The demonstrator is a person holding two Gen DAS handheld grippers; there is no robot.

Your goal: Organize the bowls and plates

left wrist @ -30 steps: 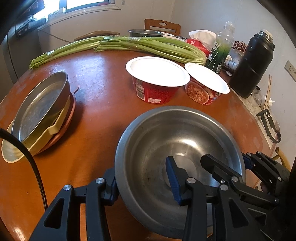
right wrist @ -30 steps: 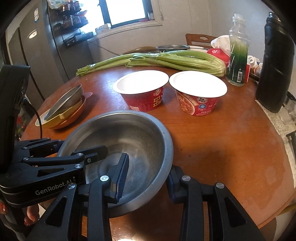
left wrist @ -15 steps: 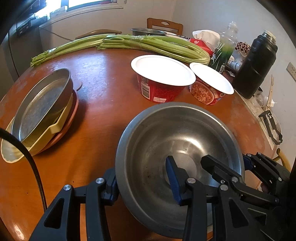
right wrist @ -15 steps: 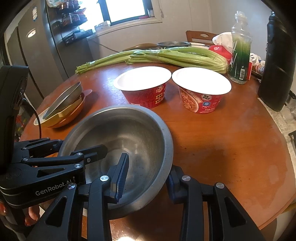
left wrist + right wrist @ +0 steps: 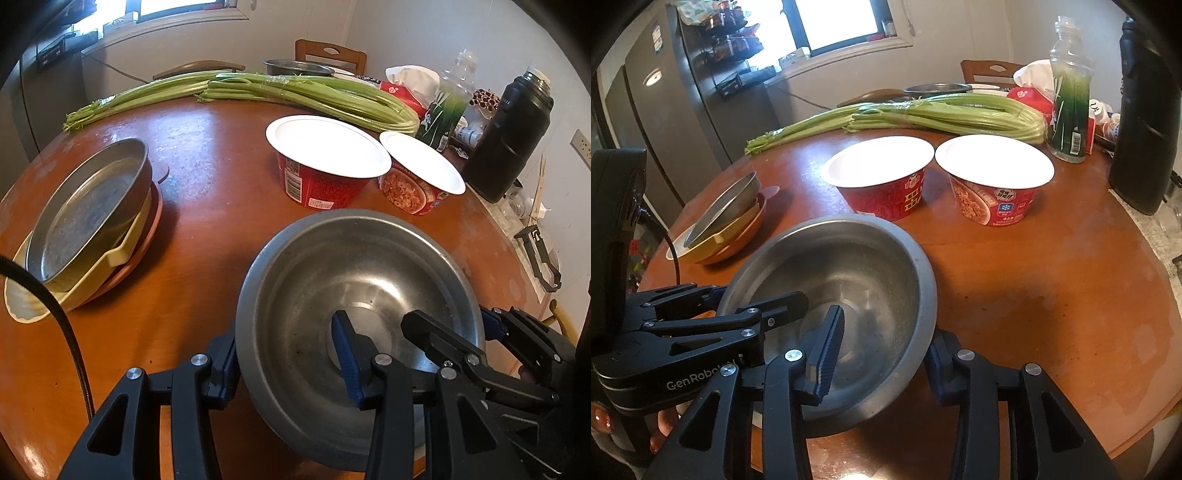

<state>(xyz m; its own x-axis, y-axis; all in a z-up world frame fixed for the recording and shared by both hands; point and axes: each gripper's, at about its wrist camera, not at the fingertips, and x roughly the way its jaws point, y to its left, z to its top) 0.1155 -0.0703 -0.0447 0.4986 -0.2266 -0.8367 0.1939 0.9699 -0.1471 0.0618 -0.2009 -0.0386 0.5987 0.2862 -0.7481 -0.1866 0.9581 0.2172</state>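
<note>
A large steel bowl (image 5: 351,266) (image 5: 849,258) sits tilted at the near edge of the round wooden table (image 5: 207,229), caught from both sides. My left gripper (image 5: 282,336) (image 5: 757,297) straddles its left wall, one finger outside against the metal and the other inside. My right gripper (image 5: 886,328) (image 5: 448,319) straddles the right wall the same way. Its jaws are opening, with the wall between them and the outer pad against the metal. At the table's left edge lies a stack (image 5: 85,218) (image 5: 727,206) with a steel pan on yellow and orange dishes.
Two sealed red noodle cups (image 5: 328,158) (image 5: 421,166) stand just beyond the bowl. Long celery stalks (image 5: 295,92) lie across the back. A green bottle (image 5: 447,103) and a black flask (image 5: 509,136) stand at the right. A fridge (image 5: 665,110) is beyond the left edge.
Hardly anything: both grippers keep their places on the bowl's walls. The table behind has drifted a little in both views.
</note>
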